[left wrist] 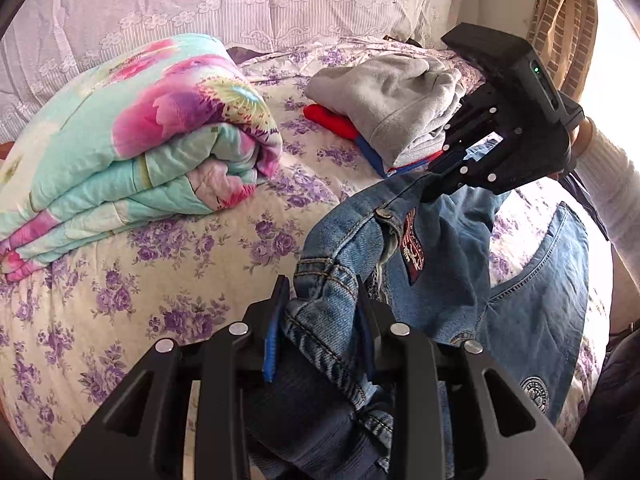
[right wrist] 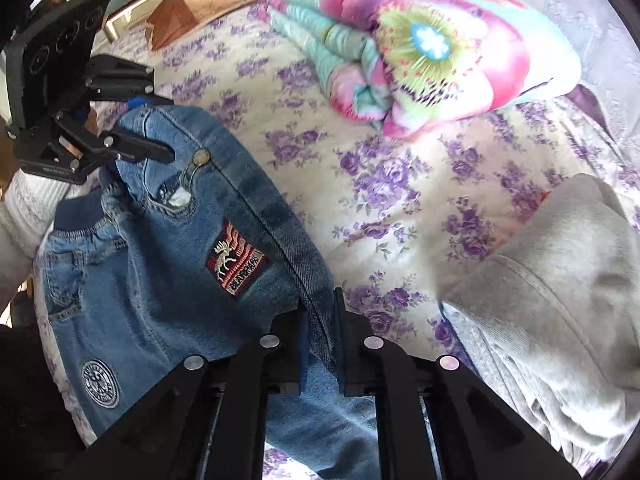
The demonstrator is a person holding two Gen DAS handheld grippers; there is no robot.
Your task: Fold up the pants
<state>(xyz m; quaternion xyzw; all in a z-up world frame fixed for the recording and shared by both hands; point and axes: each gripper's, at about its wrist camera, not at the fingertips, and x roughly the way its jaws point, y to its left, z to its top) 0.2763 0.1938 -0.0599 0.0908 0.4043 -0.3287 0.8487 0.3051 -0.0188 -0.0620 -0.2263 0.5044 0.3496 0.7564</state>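
Small blue denim pants point(left wrist: 448, 280) with a red patch and a round badge are held up over the bed, stretched between both grippers. My left gripper point(left wrist: 322, 292) is shut on the waistband at the button end; it also shows in the right wrist view point(right wrist: 160, 128). My right gripper point(right wrist: 320, 312) is shut on the other end of the waistband point(right wrist: 304, 264); it shows in the left wrist view point(left wrist: 432, 184). The pants point(right wrist: 160, 280) hang down with the legs toward the bed's near edge.
The bed has a sheet point(left wrist: 168, 288) with purple flowers. A folded floral quilt point(left wrist: 140, 140) lies at the far left. A pile of grey, red and blue clothes point(left wrist: 392, 104) lies at the far right, close to my right gripper. A lace curtain point(left wrist: 240, 0) hangs behind.
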